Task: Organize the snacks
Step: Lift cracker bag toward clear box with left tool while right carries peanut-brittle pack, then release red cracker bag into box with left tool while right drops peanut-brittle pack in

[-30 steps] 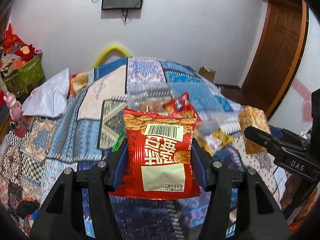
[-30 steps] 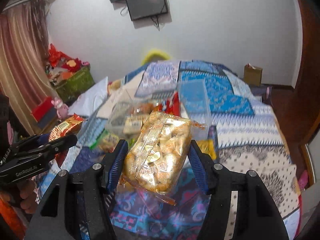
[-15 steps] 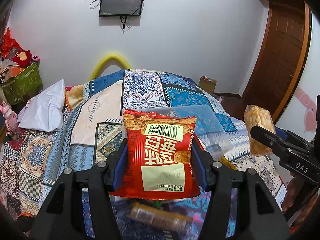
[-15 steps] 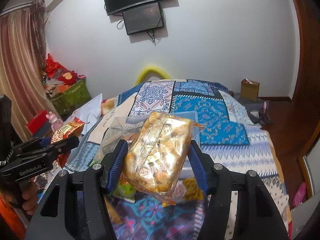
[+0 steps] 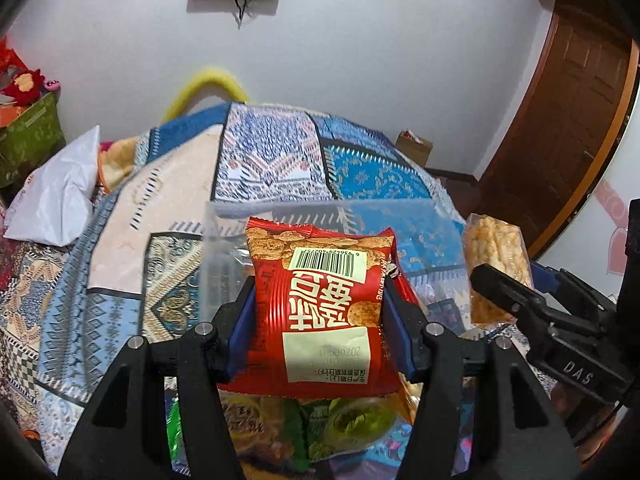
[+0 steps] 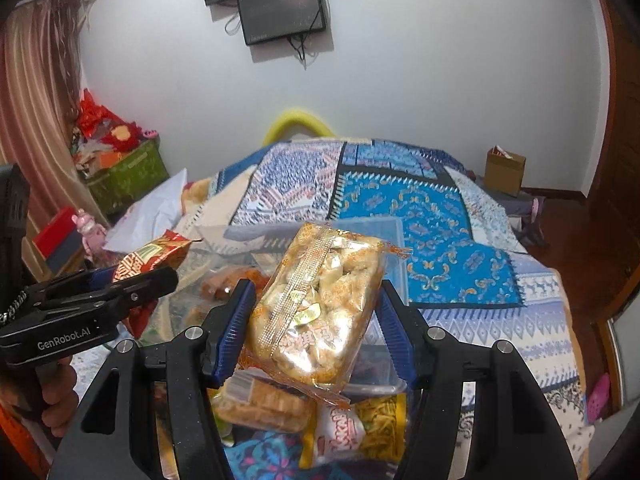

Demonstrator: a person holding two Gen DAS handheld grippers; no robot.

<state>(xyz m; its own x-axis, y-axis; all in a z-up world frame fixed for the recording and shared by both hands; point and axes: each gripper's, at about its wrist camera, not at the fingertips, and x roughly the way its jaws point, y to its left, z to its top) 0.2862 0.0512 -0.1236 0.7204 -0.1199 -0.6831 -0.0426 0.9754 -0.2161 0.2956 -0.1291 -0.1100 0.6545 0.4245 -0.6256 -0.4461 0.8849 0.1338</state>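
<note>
My left gripper [image 5: 320, 308] is shut on a red snack packet [image 5: 320, 300] with a barcode, held above the bed. My right gripper [image 6: 316, 304] is shut on a clear golden pack of pastry snacks [image 6: 320, 304]. Each gripper appears in the other's view: the right gripper [image 5: 496, 280] with the golden pack [image 5: 494, 264] at the right edge, the left gripper [image 6: 160, 276] with the red packet [image 6: 148, 256] at the left. A clear plastic bin [image 5: 224, 248] [image 6: 384, 240] lies just beyond both packs. Several loose snack packs [image 5: 320, 424] [image 6: 280, 400] lie below the grippers.
A patchwork quilt [image 5: 280, 156] [image 6: 440, 208] covers the bed. A white plastic bag [image 5: 60, 196] lies at its left. A green box of red things [image 6: 124, 168] stands far left, a cardboard box [image 6: 504, 168] by the wall, a wooden door [image 5: 560, 120] on the right.
Both grippers have moved forward and lower over the bed with their packs still held. The clear bin now sits closer, and loose snack packs show underneath.
</note>
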